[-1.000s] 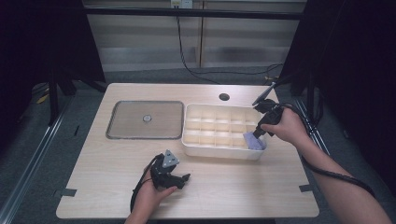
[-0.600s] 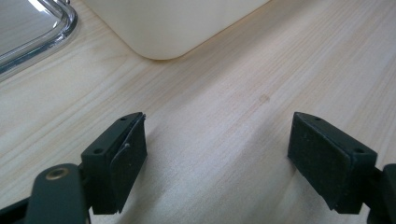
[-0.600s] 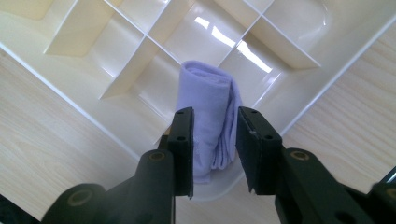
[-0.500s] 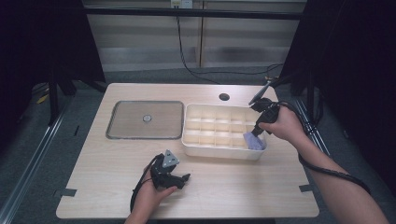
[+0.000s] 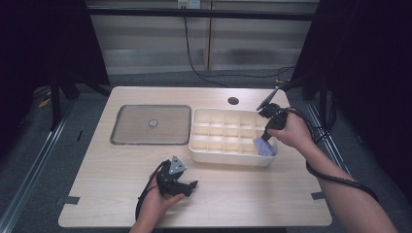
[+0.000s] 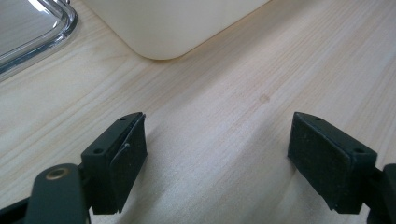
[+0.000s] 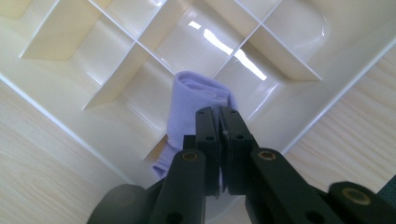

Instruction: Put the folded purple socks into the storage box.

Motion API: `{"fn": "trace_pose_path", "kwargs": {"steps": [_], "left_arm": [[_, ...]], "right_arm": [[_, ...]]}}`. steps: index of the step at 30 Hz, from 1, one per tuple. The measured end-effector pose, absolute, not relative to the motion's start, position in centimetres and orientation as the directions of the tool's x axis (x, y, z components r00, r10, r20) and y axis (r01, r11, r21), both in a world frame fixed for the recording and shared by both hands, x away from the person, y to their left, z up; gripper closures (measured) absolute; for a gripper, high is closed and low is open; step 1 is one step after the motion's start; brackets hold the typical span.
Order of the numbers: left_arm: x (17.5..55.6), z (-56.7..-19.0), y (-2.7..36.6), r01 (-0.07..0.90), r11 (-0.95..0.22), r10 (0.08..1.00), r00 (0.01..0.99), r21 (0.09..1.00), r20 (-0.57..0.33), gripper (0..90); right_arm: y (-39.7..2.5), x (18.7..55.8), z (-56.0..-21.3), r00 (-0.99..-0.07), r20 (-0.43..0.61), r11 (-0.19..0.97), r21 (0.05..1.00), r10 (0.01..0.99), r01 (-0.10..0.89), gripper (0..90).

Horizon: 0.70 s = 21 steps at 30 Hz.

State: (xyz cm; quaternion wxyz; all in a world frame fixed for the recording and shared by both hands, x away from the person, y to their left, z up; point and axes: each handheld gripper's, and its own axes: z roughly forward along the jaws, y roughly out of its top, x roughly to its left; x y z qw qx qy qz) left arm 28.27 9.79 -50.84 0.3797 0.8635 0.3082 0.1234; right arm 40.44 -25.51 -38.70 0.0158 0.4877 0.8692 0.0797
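A cream divided tray (image 5: 228,156) stands right of the table's middle. A folded lavender cloth (image 5: 265,145) sits in its near right compartment. My right gripper (image 5: 267,137) points down into that compartment, shut on the cloth. In the right gripper view the jaws are pressed together on the cloth (image 7: 196,93), which bulges past the right gripper (image 7: 219,114) over the tray's dividers (image 7: 70,107). My left gripper (image 5: 191,186) rests open on the bare wood in front of the tray. In the left gripper view, the left gripper (image 6: 217,158) holds nothing and the tray's corner (image 6: 177,23) lies ahead.
A flat clear lid (image 5: 150,124) with a small centre knob lies left of the tray; its edge (image 6: 28,32) also shows in the left gripper view. A cable hole (image 5: 233,101) is behind the tray. Bare wooden table (image 5: 252,194) stretches along the front.
The right hand has shifted slightly with the cloth over the near right compartment. The left gripper has stayed where it was.
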Motion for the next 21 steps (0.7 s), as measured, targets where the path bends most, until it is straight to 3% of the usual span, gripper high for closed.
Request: {"fn": "trace_pose_path", "kwargs": {"steps": [21], "left_arm": [[28.2,-50.9,9.8,0.444,-0.518,0.628,0.778,0.731,-0.028,19.0]], "right_arm": [[-25.9,39.9,-41.2,-0.533,0.080,0.525,0.098,0.842,0.845,89.4]]}}
